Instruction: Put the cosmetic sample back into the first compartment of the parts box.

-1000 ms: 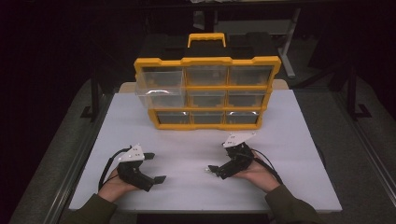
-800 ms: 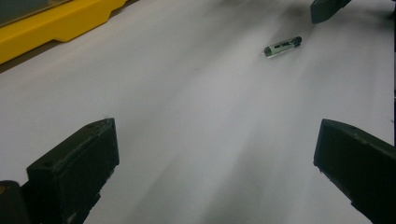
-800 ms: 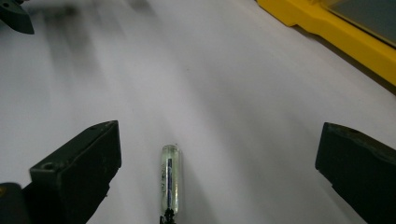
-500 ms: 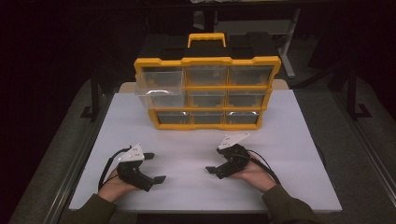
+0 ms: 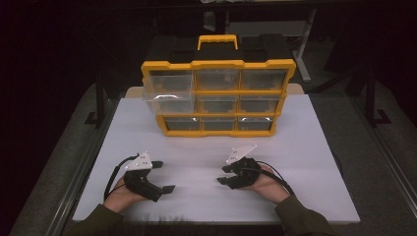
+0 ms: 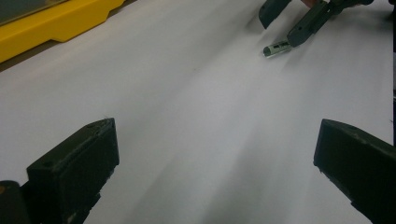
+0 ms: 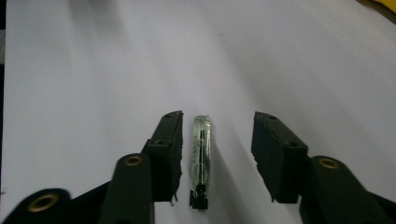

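Observation:
A small glass tube with a dark end cap lies on the white table. My right gripper stands open around it, the tube closer to the left jaw and clear of the other. In the left gripper view the tube lies at the tip of the right gripper. My left gripper is wide open with nothing between its jaws. From the high view, the left gripper and right gripper both rest low near the table's front, jaws turned toward each other.
A yellow organizer box with clear drawers and a yellow handle stands at the back of the table. Its top-left drawer is pulled out. A yellow edge of the box appears in the left gripper view.
My right gripper has shifted slightly left and toward the front edge. The left gripper has stayed put.

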